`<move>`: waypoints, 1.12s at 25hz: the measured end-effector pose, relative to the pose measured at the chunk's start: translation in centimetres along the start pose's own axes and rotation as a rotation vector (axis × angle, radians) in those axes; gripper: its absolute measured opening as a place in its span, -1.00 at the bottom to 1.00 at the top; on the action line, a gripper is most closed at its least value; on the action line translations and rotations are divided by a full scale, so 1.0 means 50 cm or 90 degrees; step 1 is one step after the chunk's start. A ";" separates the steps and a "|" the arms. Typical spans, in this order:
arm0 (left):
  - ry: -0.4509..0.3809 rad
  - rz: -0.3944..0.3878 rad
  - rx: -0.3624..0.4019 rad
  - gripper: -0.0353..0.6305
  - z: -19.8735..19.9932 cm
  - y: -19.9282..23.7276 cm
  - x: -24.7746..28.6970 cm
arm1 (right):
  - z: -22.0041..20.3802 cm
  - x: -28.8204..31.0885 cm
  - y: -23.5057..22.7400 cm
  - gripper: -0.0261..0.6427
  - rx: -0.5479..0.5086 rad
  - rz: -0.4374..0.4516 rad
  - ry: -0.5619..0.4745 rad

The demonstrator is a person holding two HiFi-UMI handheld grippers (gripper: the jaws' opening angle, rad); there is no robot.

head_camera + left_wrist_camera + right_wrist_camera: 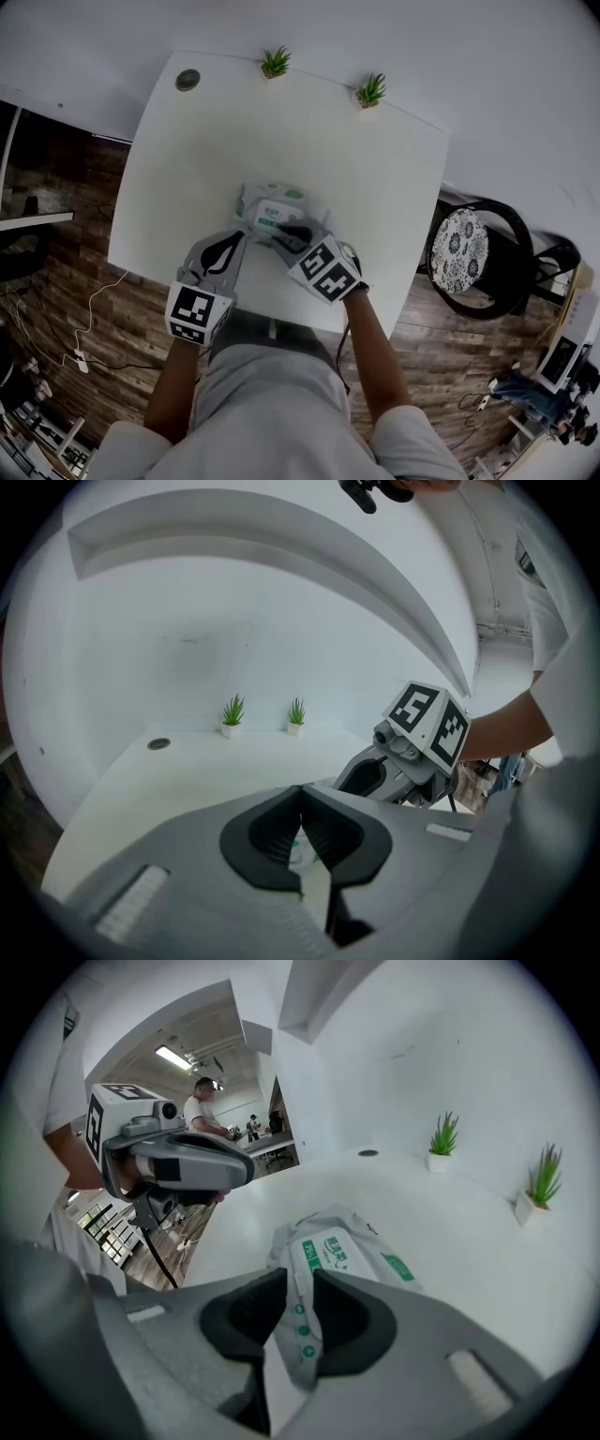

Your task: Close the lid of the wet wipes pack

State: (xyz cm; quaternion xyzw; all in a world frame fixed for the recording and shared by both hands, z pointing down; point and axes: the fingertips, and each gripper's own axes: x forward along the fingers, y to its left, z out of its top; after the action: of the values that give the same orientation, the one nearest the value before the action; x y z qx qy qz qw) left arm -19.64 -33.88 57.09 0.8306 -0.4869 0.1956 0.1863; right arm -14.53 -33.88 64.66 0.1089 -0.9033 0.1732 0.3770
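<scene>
The wet wipes pack [270,208] lies near the front middle of the white table [281,131]; it is white with green print. Its white lid [330,1249] looks flat on the pack [375,1265]. My right gripper [284,234] hovers at the pack's near edge, jaws a narrow gap apart [300,1283], the pack showing through the gap. My left gripper [240,236] sits just left of the pack, jaws shut [300,794], with a sliver of the pack [302,853] seen past them. Each gripper shows in the other's view: the right gripper [375,775] and the left gripper [187,1162].
Two small potted plants [275,63] [370,91] stand at the table's far edge, and a round cable grommet [187,80] sits in the far left corner. A black chair with a patterned cushion [459,246] stands to the right of the table.
</scene>
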 end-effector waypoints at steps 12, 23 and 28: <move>-0.034 0.013 0.022 -0.87 0.052 -0.025 -0.038 | 0.032 -0.144 -0.029 -0.76 0.069 -0.138 -0.139; -0.091 0.039 0.050 -0.87 0.126 -0.059 -0.083 | 0.060 -0.304 -0.035 -0.91 0.105 -0.255 -0.262; -0.125 0.056 0.046 -0.87 0.158 -0.069 -0.113 | 0.048 -0.367 -0.032 -0.91 0.107 -0.293 -0.288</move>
State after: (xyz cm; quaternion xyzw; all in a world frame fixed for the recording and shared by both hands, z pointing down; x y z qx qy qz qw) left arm -18.03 -32.10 47.05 0.8298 -0.5314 0.1386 0.0988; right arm -2.85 -35.07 50.29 0.3766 -0.8984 0.1284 0.1856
